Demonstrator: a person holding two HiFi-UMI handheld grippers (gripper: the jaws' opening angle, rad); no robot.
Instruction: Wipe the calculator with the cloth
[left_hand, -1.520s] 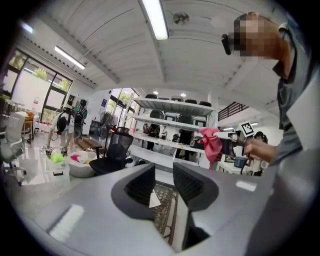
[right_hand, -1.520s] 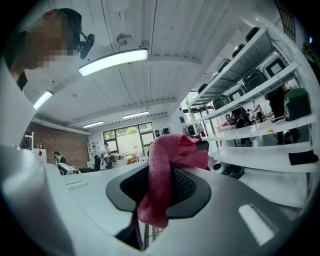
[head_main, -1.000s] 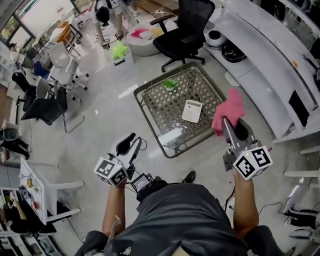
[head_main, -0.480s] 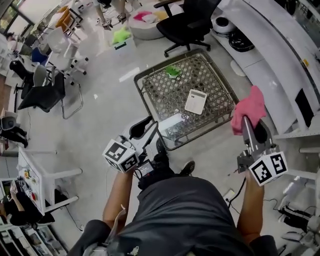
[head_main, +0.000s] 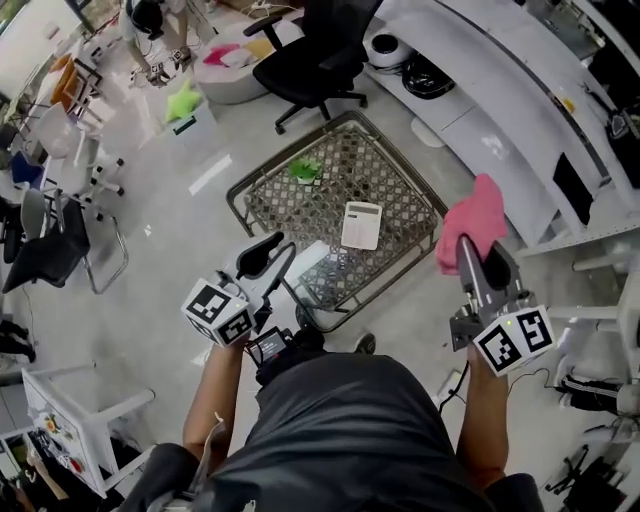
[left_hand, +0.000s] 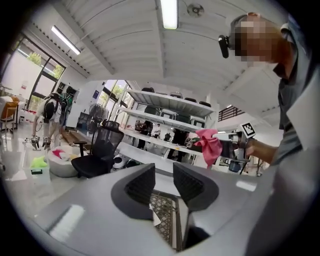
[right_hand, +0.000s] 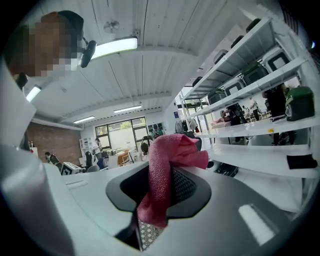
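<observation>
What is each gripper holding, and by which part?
The right gripper pinches the cloth partway along, most of it bunched beyond the jaws. The left gripper holds nothing, jaws apart.

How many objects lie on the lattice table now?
3: the white calculator near the middle, a small green thing toward the far edge, and a white sheet at the near corner, partly behind the left gripper. More may be hidden there.
</observation>
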